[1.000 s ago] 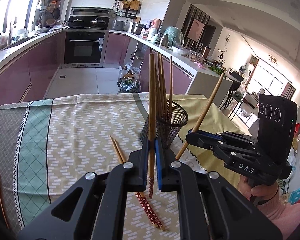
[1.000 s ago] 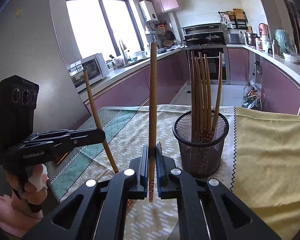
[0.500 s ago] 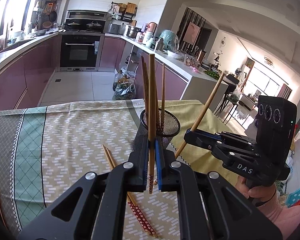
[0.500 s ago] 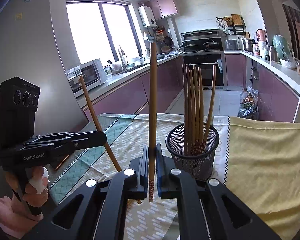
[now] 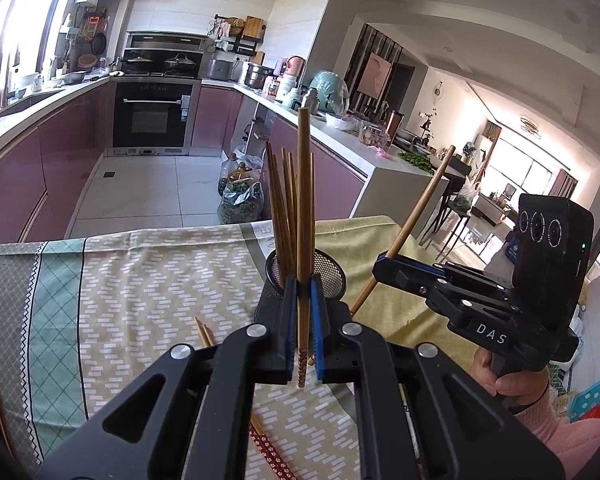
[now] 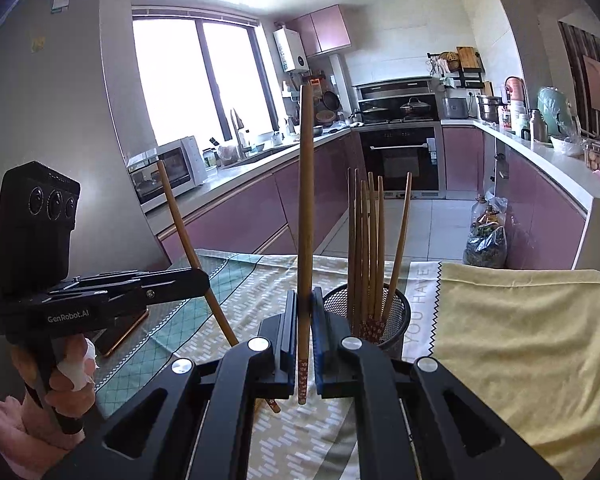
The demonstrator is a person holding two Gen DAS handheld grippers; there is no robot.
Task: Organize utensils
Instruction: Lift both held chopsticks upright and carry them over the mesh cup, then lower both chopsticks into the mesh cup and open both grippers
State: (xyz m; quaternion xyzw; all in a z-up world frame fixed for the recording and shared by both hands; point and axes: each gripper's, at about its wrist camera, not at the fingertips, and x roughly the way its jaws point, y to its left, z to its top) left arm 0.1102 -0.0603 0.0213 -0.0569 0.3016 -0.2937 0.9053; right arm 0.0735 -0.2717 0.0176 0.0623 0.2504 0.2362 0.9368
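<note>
Chopsticks of slim brown wood stand bundled in a black wire-mesh cup [image 5: 305,280], round and open-topped, on the patterned cloth of the tabletop [image 5: 140,280]. Left tool [image 5: 302,354] is clamped on one upright chopstick [image 5: 302,200] just before the cup; right tool [image 6: 303,354] likewise pinches its own chopstick [image 6: 305,200] left of the cup. Only the left view shows two loose chopsticks [image 5: 204,332] lying below the cup.
</note>
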